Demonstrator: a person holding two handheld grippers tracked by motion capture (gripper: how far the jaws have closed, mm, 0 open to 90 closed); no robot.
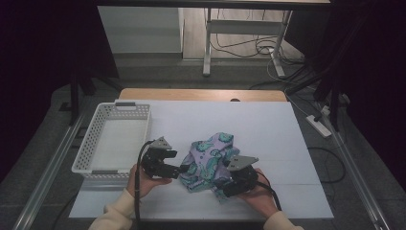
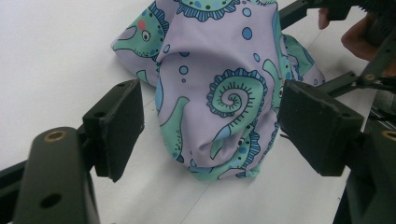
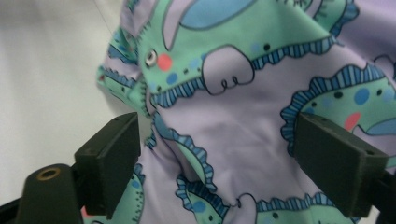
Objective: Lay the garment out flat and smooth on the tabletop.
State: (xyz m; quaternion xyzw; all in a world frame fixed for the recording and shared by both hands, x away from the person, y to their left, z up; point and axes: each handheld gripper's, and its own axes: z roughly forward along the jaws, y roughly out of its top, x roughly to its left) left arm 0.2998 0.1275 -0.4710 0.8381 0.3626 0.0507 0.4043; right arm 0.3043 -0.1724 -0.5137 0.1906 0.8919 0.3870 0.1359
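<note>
1. The crumpled lilac cloth (image 1: 210,160), printed with green seahorse-like creatures, lies in a heap on the white surface (image 1: 268,129), near the front edge and between the two hands.
2. The left claw (image 1: 181,168) is released: in the left gripper view its pads stand apart on either side of a bulging fold of the cloth (image 2: 224,98), the right pad about touching the fabric, the left one clear of it.
3. The right claw (image 1: 225,184) also stands unclenched, with the cloth (image 3: 243,126) spread between its pads; neither pad visibly pinches the fabric.
4. A white slotted basket (image 1: 95,143) sits on the surface to the left, just beside the left hand (image 1: 143,179).
5. Risks, as I judge them:
   - Either claw could close on a thick bunch of several layers instead of a single edge, so the cloth would stay crumpled when lifted.
   - A shallow bite could let the smooth-looking fabric slip out.
   - Pulling unevenly could drag the heap toward the front edge.
</note>
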